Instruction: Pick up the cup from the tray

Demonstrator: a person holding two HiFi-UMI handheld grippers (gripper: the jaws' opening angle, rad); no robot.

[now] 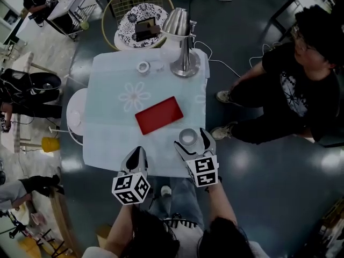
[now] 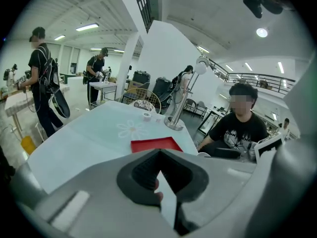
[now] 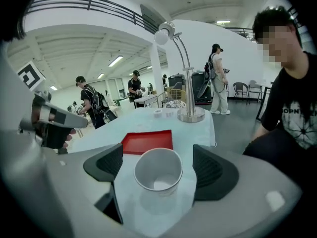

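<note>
A white paper cup [image 1: 187,137] stands upright and empty on the pale tablecloth, off the red tray [image 1: 158,115], close to the table's front edge. My right gripper [image 1: 192,140] is open around it. In the right gripper view the cup [image 3: 158,171] sits between the two black pads [image 3: 213,171], with a gap on each side. The tray [image 3: 147,141] lies flat and bare just beyond it. My left gripper [image 1: 138,153] hovers shut over the front edge, left of the cup, holding nothing. The tray [image 2: 156,144] lies ahead of its closed tips [image 2: 159,152].
A chrome desk lamp [image 1: 183,42] stands at the table's far side, with a small white roll [image 1: 143,66] beside it. A wire chair with a patterned cushion [image 1: 142,23] is behind the table. A person [image 1: 301,85] sits at the right. A white stool [image 1: 75,114] stands left.
</note>
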